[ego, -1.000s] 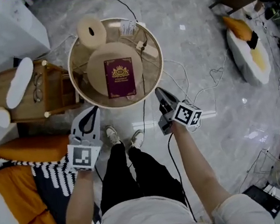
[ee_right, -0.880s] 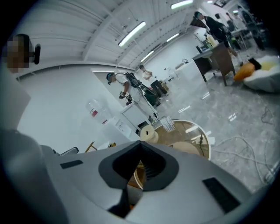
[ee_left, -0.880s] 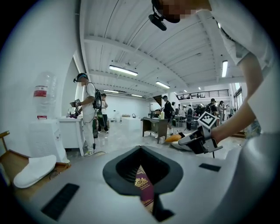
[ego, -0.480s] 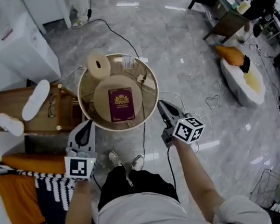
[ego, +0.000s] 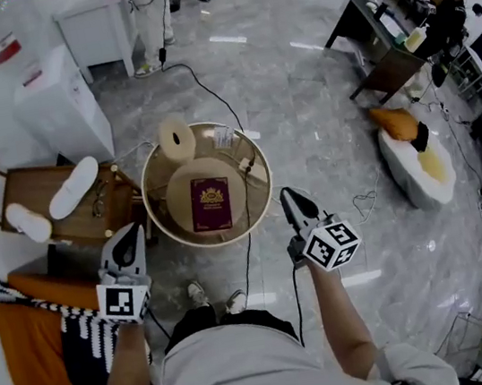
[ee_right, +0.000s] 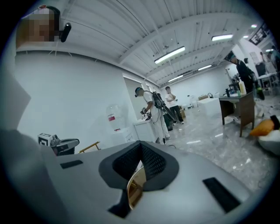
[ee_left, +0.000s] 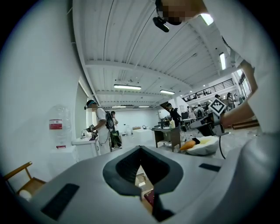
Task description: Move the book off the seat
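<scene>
Maroon with a gold crest on its cover, the book point(ego: 210, 204) lies flat and square in the middle of the beige seat cushion point(ego: 178, 192) of a round rattan chair point(ego: 147, 206), which stands on a grey marble floor point(ego: 322, 129). A person stands just in front of the chair with a two-jaw tool in each hand. The left gripper point(ego: 130, 239) hangs beside the chair's near left rim, and the right gripper point(ego: 290, 199) beside its near right rim. Both point toward the chair and both are well clear of the book. In the left gripper view the jaws of the left gripper point(ee_left: 140, 148) are pressed together at the tips and pinch nothing, and a sliver of the book point(ee_left: 149, 197) shows through the slot below them. In the right gripper view the right gripper point(ee_right: 141, 143) is likewise closed tip to tip and empty, with only the chair's golden rim point(ee_right: 135, 188) showing in its slot. A cream round cushion point(ego: 176, 140) rests on the chair's far rim.
</scene>
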